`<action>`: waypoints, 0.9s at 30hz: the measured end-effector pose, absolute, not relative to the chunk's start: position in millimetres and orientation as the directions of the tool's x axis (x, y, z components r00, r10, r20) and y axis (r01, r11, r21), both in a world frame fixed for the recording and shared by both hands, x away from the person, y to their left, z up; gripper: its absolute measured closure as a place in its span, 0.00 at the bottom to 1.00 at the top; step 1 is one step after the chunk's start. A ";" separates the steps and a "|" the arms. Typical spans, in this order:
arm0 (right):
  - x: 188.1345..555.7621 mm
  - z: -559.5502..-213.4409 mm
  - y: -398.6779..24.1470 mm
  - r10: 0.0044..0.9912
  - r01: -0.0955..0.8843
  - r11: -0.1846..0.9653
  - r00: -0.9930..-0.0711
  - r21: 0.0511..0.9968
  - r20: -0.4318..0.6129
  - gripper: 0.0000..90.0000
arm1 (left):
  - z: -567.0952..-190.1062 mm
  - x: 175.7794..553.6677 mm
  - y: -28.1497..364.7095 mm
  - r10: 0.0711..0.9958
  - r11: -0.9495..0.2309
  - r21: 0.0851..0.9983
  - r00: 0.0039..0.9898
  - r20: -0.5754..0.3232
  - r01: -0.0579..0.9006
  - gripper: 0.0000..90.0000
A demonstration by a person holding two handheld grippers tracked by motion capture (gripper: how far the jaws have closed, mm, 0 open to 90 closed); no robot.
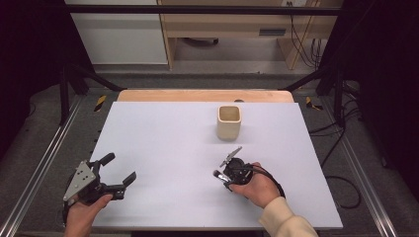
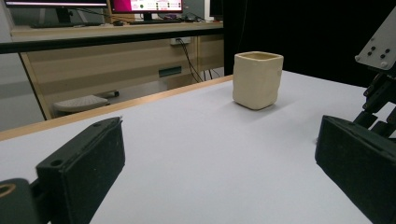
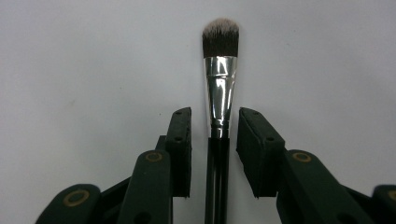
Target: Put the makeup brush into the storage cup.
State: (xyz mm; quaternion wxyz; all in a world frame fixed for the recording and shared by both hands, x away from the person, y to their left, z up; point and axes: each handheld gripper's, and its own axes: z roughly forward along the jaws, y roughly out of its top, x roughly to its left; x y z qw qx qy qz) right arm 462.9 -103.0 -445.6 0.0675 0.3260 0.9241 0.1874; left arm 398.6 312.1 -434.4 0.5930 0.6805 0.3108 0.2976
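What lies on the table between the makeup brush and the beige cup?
Nothing: in the high view, bare white table separates the makeup brush from the beige cup.

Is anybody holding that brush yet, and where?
Not yet. The brush lies between the right hand-held gripper pads at its handle, just below the silver collar, with gaps both sides.

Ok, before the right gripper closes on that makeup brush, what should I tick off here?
1. Brush centred between the right gripper jaws: ok, its handle runs down the middle.
2. Pads pressing on the handle: not ok, a gap shows on each side.
3. Bristles clear of the jaws: ok, they lie beyond the pads.
4. Cream cup upright with its mouth open: ok.
5. Path from brush to cup across the table: ok, nothing between.
6. Left gripper out of the way: ok, open at the table's near left.
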 end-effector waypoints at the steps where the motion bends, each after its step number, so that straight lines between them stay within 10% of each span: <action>1: 463.0 -445.7 -103.0 0.628 0.578 0.717 -0.778 0.390 -0.003 0.73 | -434.4 398.6 312.0 0.776 -0.104 0.992 0.629 0.037 0.069 0.01; 27: 463.4 -450.8 -101.8 0.628 0.579 0.723 -0.778 0.377 -0.009 0.83 | -434.7 398.8 311.1 0.773 -0.113 0.991 0.633 0.044 0.070 0.01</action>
